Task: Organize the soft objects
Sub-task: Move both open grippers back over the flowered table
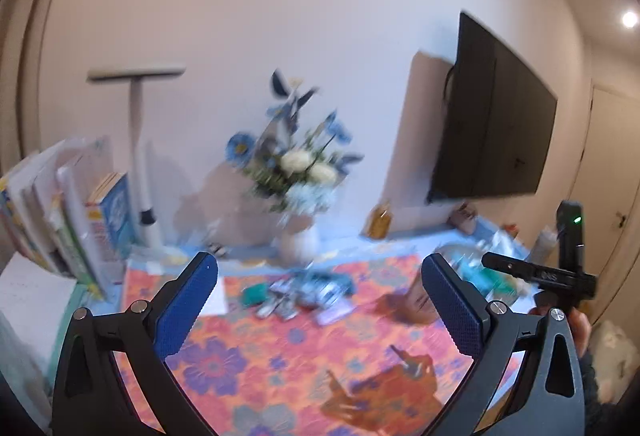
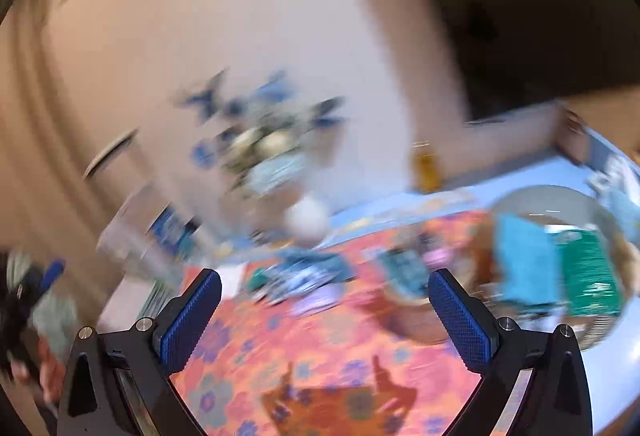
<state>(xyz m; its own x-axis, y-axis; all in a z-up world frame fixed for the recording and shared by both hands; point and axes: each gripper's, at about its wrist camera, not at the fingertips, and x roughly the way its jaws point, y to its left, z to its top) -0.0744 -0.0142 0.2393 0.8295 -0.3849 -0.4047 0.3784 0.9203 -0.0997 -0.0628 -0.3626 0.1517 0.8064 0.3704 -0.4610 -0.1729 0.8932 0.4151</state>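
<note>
Mia: Both sets of jaws stand wide apart, and nothing is between them. The left gripper (image 1: 320, 310) and the right gripper (image 2: 325, 320) hang above the flowery orange cloth (image 1: 256, 352).

Tom: Where are the soft things?

Mia: A blurry pile of small cloths (image 1: 308, 290) lies on the flowery cloth, in front of the white vase of blue and white flowers (image 1: 298, 240). More folded cloths, blue (image 2: 528, 264) and green (image 2: 590, 272), sit in a round bowl (image 2: 548, 196) on the right.

Tom: What else?

Mia: Books (image 1: 60, 212) stand at the left, and a dark TV (image 1: 496, 124) hangs on the wall.
</note>
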